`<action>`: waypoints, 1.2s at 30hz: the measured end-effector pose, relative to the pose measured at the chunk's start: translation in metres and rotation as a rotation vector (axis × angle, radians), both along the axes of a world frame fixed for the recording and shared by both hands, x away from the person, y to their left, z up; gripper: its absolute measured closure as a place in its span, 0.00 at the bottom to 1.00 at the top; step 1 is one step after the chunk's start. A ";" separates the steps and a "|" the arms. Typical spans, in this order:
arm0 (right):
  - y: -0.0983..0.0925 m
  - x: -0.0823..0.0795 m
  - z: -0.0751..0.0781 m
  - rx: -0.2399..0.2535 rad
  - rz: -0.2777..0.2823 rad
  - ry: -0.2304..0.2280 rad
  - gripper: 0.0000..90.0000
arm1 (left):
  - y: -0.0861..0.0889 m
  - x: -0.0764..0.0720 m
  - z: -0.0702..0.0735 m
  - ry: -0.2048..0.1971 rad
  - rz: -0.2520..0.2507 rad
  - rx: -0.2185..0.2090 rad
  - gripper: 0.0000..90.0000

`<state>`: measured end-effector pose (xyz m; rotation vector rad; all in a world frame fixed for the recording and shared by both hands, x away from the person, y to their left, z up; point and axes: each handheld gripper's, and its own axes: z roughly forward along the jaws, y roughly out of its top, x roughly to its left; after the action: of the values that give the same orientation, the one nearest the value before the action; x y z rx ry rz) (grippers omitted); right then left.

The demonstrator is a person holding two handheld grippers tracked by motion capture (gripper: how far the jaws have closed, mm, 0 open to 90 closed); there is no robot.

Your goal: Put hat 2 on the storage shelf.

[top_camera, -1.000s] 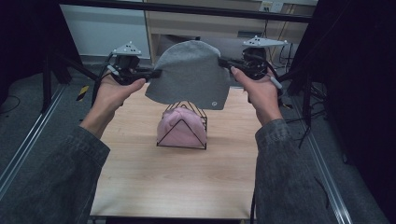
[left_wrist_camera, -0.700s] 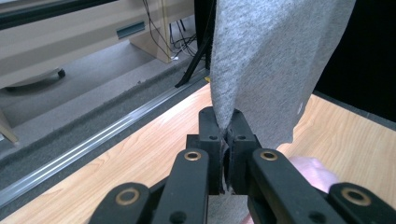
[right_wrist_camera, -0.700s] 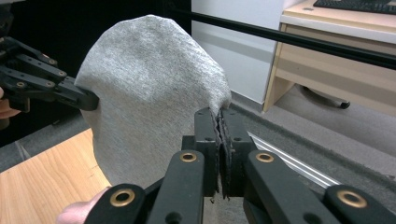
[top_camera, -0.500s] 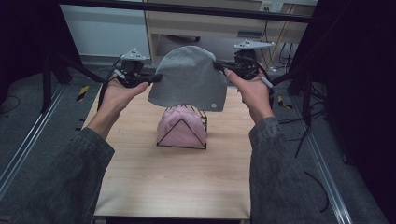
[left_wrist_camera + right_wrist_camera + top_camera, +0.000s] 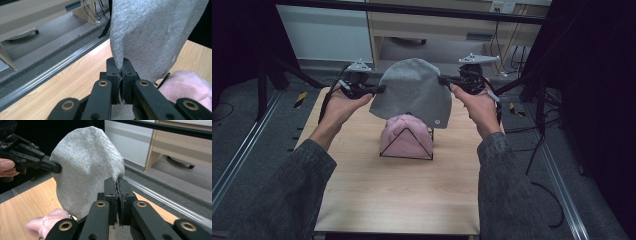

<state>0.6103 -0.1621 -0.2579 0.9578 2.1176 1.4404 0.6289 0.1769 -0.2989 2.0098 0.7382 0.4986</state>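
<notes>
A grey hat (image 5: 412, 92) hangs in the air above the middle of the desk (image 5: 402, 195). Its round top points up and far, its open edge points down, and its long way runs up and down. The left tool (image 5: 379, 89) pinches the hat's left edge and the right tool (image 5: 443, 79) pinches its right edge. Just under it, a pink hat (image 5: 404, 137) sits on a black wire stand (image 5: 406, 156). The desk is light wood. Grey floor, a metal rail and pale cupboards lie beyond.
</notes>
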 end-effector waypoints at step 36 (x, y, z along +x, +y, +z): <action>0.007 0.001 -0.045 -0.035 0.015 0.072 0.97 | 0.000 -0.003 -0.049 0.060 -0.008 0.032 0.97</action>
<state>0.6112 -0.1551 -0.3031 0.9971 2.1987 1.3903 0.6259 0.1767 -0.3477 2.0640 0.7628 0.4492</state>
